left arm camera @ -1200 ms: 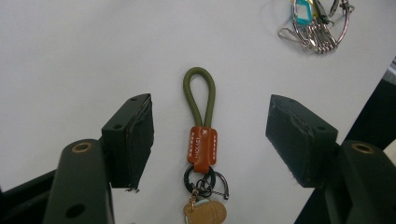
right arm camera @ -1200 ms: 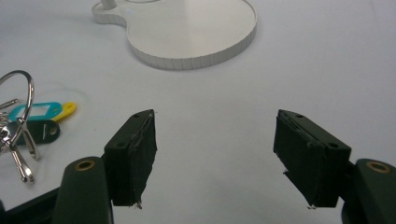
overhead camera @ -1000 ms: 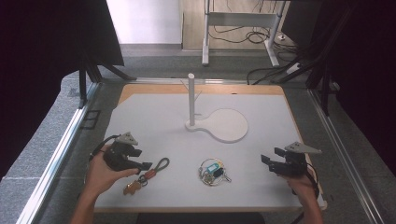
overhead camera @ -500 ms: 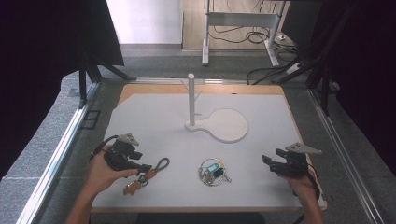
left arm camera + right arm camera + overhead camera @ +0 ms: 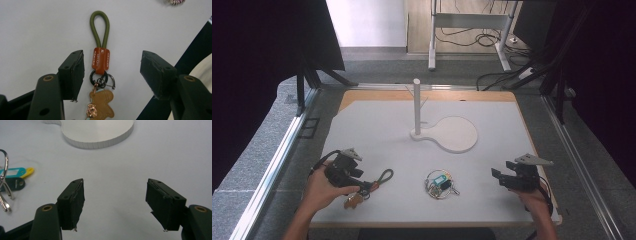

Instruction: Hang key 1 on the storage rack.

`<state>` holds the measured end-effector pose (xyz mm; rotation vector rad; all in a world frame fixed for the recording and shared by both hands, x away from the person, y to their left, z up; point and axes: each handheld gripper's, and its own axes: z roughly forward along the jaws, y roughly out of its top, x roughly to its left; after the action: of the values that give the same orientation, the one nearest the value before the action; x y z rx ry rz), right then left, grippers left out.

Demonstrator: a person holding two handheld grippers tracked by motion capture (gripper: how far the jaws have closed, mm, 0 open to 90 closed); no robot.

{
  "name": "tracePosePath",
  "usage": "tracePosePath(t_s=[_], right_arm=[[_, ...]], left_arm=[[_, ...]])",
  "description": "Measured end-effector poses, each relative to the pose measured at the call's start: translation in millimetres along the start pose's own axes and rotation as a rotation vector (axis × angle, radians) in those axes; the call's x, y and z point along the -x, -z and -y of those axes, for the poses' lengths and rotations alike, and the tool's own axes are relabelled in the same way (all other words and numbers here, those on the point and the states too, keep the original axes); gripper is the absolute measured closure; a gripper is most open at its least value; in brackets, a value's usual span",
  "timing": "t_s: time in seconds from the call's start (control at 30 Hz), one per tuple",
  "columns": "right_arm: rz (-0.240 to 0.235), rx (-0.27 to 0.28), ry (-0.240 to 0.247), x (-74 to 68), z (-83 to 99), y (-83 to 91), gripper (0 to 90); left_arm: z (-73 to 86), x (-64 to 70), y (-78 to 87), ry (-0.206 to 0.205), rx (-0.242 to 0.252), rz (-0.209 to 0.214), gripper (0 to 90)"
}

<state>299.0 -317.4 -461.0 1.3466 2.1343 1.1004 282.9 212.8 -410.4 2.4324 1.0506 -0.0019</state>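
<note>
Two grippers are present. The left gripper sits at lower left of the high view; in its own view its jaws stand wide apart, straddling the keychain without touching it. The right gripper sits at lower right of the high view, jaws likewise apart over bare white table, holding nothing.

One keychain lies flat at centre of the left gripper view, between the jaws. It comprises one olive-green cord loop pointing toward the top of the frame, one orange leather tab, one dark ring and clasp below the tab, and one tan charm at the bottom edge. The tab carries stamped marks; these are too small to read.

One bunch of key tags lies at lower centre of the high view, between the grippers: one teal, one yellow and one black tag on a metal ring. No writing is legible on them.

One white stand with one upright post occupies the centre of the table.
</note>
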Motion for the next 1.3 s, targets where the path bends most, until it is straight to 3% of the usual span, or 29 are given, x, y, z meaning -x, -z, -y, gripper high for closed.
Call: tracePosePath(t_s=[0.4, 0.67, 0.9, 1.3], right_arm=[[-0.007, 0.011, 0.017, -3.1, -0.9, -0.1, 31.7], [-0.001, -0.002, 0.022, -4.9, -0.4, -2.3, 31.8], [0.006, -0.010, 0.033, -6.8, -0.2, -4.1, 31.7], [0.013, -0.030, 0.038, -7.8, 0.6, -6.9, 31.8]], left_arm=[[-8.3, 4.6, -24.2, -0.019, -0.099, -0.042, 40.8], [-15.1, -1.2, -40.2, -0.018, -0.159, -0.054, 44.3], [-14.0, -8.5, -50.5, -0.014, -0.194, -0.050, 48.3], [-16.2, -5.6, -61.4, -0.046, -0.232, -0.075, 55.4]])
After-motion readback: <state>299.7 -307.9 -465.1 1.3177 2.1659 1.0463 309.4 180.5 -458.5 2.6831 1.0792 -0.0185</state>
